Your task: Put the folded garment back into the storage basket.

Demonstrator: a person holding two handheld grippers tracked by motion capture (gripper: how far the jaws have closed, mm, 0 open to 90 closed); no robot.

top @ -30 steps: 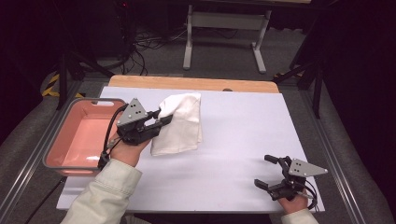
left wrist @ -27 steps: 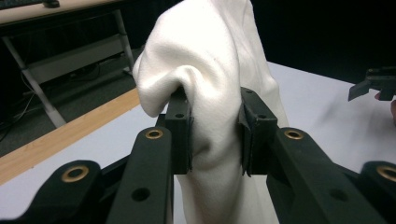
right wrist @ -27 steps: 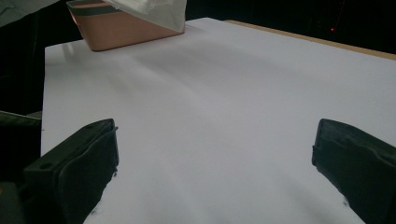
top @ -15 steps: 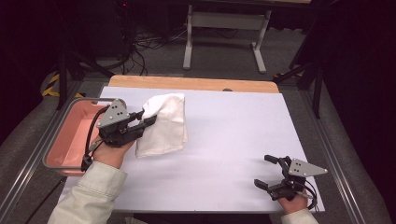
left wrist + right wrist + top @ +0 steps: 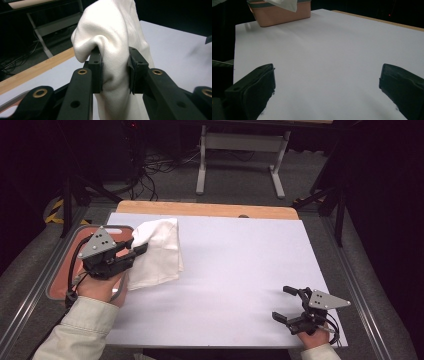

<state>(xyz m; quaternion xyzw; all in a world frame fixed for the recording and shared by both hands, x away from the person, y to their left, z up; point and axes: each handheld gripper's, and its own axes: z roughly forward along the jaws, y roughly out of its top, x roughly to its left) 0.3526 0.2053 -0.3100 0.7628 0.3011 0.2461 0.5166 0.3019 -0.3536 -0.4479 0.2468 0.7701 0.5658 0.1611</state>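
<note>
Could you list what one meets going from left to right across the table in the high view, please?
Pink bin → left tongs → white cloth → bare white tabletop → right tongs.

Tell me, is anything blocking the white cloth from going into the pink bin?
Nothing visible is in the way. The left gripper is clamped on the white cloth, right beside the pink bin. The bare part of the bin looks empty, though the hand hides some of it.
</note>
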